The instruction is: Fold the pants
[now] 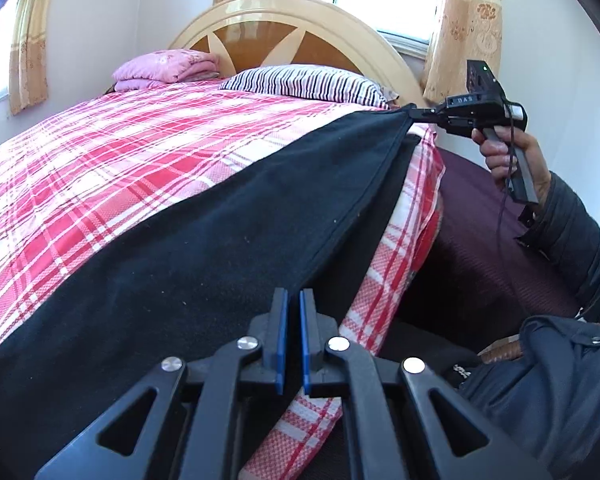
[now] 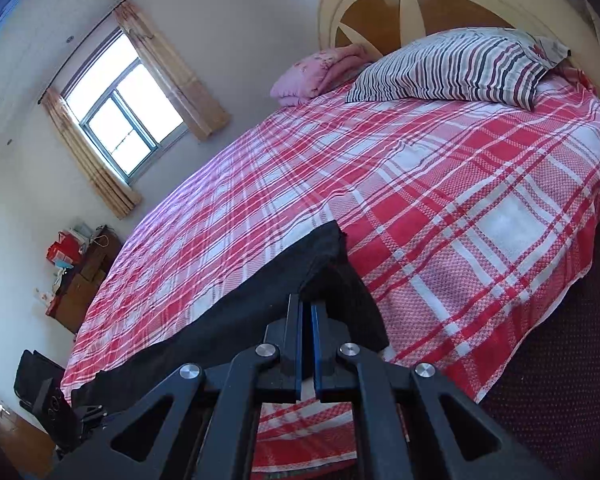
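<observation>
Black pants [image 1: 220,220] lie stretched along the near side of a bed with a red-and-white plaid sheet [image 1: 120,152]. My left gripper [image 1: 294,298] is shut on the near end of the pants, with black cloth between its blue pads. At the far end, near the pillow, my right gripper [image 1: 414,114] pinches a corner and lifts it taut; a hand [image 1: 500,152] holds its grip. In the right wrist view the right gripper [image 2: 306,304] is shut on that bunched corner of the pants [image 2: 260,300], just above the sheet [image 2: 420,200].
A striped pillow [image 1: 300,82] and a folded pink blanket [image 1: 164,66] lie by the arched headboard [image 1: 284,12]. The bed's edge drops to a dark purple floor [image 1: 480,220] on the right. A person's dark sleeve [image 1: 572,232] is at right. A cluttered cabinet [image 2: 80,272] stands beyond the bed.
</observation>
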Available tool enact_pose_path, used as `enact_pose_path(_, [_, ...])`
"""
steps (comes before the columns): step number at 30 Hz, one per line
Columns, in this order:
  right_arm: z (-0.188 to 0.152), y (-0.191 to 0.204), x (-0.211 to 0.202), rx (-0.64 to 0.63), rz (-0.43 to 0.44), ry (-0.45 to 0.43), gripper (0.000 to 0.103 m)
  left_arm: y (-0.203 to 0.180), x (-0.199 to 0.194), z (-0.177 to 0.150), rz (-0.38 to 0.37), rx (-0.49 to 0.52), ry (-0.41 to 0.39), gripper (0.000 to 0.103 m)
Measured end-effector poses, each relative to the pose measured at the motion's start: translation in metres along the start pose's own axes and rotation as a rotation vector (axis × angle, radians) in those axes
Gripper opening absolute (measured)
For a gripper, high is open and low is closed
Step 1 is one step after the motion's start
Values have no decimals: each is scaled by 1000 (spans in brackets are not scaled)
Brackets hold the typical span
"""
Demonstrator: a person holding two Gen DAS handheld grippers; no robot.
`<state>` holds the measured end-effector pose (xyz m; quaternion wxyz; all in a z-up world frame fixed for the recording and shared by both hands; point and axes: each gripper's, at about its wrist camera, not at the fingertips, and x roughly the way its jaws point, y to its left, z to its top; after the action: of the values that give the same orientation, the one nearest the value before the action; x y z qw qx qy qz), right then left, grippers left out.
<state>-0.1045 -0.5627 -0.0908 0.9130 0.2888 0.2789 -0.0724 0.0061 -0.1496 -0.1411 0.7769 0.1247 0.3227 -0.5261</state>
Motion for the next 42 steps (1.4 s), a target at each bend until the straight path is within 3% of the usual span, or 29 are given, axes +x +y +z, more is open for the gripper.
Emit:
enact_pose_path(4, [-3, -7, 3, 19, -32, 19, 3, 2, 10, -8, -20, -14, 43, 7])
enact_pose_path(6, [-4, -15, 4, 61, -7, 25, 3, -1, 10, -11, -23, -9, 45, 7])
enact_pose_path(12, [-3, -5, 0, 34, 9, 15, 4, -6, 7, -7, 50, 21, 15, 9])
enact_pose_path(16, [-8, -10, 11, 55, -10, 44, 4, -17, 15, -8, 72, 90, 41, 23])
enact_pose_path(19, [-8, -13, 14, 60, -10, 49, 4, -24, 18, -6, 105, 130, 41, 54])
enact_pose_path(20, [-9, -12, 14, 57, -9, 49, 4, -25, 19, -4, 114, 137, 38, 55])
enact_pose_path(26, [-11, -9, 18, 46, -9, 52, 4, -22, 34, -1, 155, 166, 95, 56])
enact_pose_path(31, [-14, -11, 21, 48, -13, 63, 4, -20, 32, 1, 185, 168, 94, 55])
enact_pose_path(36, [-15, -10, 23, 39, -24, 64, 4, -11, 31, -1, 176, 132, 106, 38])
enact_pose_path(42, [-16, -9, 24, 38, -35, 60, 4, -38, 34, -5, 236, 291, 110, 19])
